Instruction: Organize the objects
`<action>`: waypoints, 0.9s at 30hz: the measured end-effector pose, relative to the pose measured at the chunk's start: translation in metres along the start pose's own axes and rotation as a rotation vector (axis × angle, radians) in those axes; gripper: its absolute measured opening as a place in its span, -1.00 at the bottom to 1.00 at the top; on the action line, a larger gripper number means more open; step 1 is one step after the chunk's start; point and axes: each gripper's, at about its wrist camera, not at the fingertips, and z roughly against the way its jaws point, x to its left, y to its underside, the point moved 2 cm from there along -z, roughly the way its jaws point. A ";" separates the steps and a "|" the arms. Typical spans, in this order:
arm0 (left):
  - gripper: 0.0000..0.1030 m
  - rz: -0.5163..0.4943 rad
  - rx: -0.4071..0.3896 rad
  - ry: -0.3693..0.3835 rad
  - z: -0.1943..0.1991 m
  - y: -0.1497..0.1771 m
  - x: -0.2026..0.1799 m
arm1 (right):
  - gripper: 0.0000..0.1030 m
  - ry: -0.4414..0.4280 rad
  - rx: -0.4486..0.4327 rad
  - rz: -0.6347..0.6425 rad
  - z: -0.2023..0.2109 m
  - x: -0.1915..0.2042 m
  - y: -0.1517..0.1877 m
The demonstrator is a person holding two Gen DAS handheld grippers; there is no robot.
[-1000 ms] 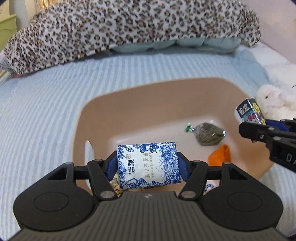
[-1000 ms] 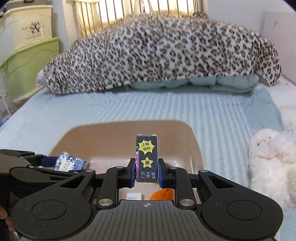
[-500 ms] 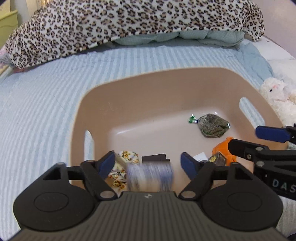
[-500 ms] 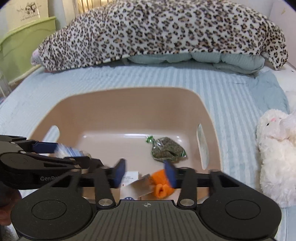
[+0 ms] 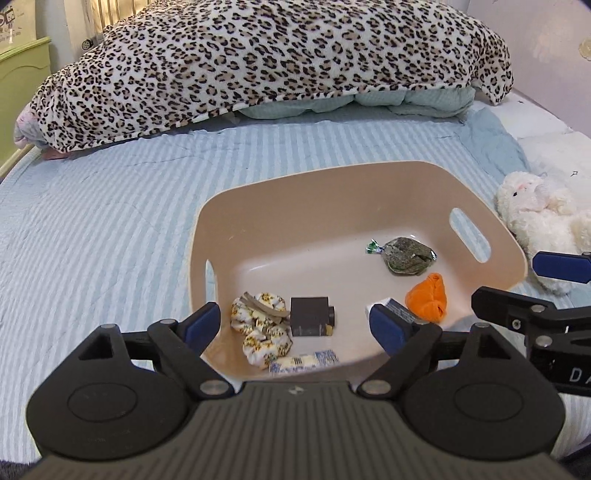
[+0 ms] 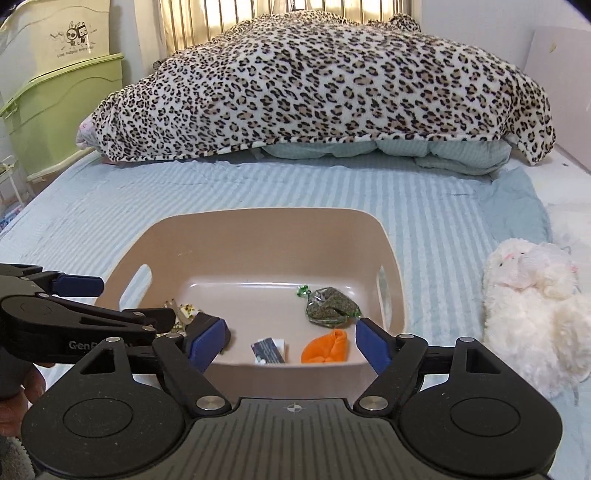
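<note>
Both the left gripper (image 5: 295,325) and right gripper (image 6: 290,343) are held spread wide, empty, above the beige plastic basket (image 5: 332,192).

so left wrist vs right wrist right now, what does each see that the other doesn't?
Left wrist only: blue-white packet at the bin's near edge, dark box in full. Right wrist only: green storage drawers. Both: beige bin, green pouch, orange cloth, floral scrunchies, white plush, both grippers open: left gripper, right gripper.

Bright, sharp daylight from the rear window (image 6: 295,14); fisheye-bent edges.
</note>
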 end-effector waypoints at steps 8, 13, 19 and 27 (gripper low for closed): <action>0.71 -0.005 -0.027 0.004 0.029 0.027 -0.001 | 0.57 0.009 -0.005 -0.018 0.028 0.003 0.023; 0.71 -0.007 -0.046 -0.001 0.042 0.047 0.000 | 0.57 0.014 0.009 -0.008 0.037 0.008 0.038; 0.71 0.030 -0.026 0.034 0.052 0.067 0.008 | 0.57 0.015 0.030 -0.017 0.044 0.014 0.057; 0.71 0.053 -0.026 0.037 0.071 0.090 0.018 | 0.62 0.007 0.039 -0.034 0.061 0.025 0.084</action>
